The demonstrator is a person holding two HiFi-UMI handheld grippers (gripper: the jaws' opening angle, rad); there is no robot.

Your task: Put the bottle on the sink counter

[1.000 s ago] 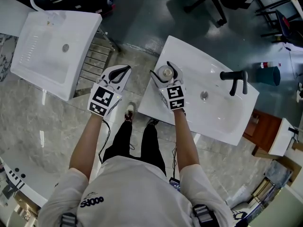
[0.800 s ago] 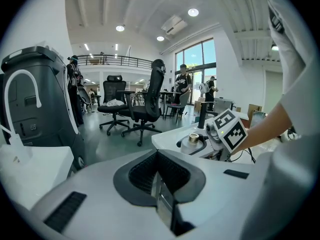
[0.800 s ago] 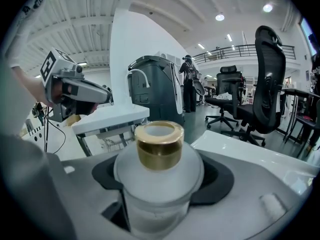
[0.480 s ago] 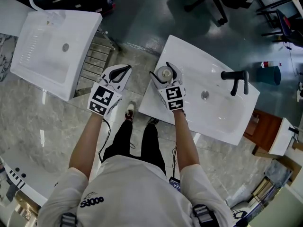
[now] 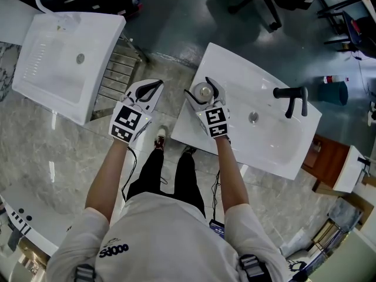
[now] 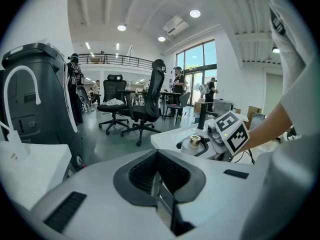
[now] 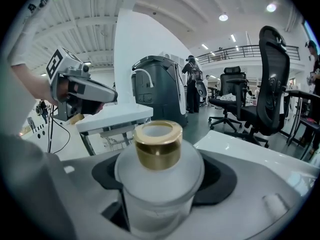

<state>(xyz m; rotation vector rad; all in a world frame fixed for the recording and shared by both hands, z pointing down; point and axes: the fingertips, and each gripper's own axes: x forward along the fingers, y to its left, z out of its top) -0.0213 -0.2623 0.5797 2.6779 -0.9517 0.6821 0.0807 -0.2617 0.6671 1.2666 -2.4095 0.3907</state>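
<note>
Your right claw (image 5: 201,87) is pinching the bottle (image 5: 204,91). In the right gripper view you see the frosted bottle with its gold ring on top, standing straight up between the two jaws, with a dark pad close on each side of it.

Your left claw (image 5: 147,90) has nothing in it. In the left gripper view its jaws are pressed together. It hangs over the floor, left of the middle of the head view, just beside the right claw but not touching it.

The bottle is over the near left corner of the white sink desk (image 5: 235,75), a little right of the middle of the head view. The bowl with its drain hole (image 5: 253,118) and the black tap (image 5: 291,98) are further to the right, well away from the bottle. Another white sink (image 5: 64,63) sits in the upper left of the frame, and you do not need that one.

So I think the job is almost done. The bottle is at the right place. What I cannot tell is whether its bottom is touching the desk or is just above it. What is left, I think, is small: make sure the bottle stands flat on the corner, let the right claw spread, and pull it back without knocking the bottle. The corner is near the edge, so go gently there.
</note>
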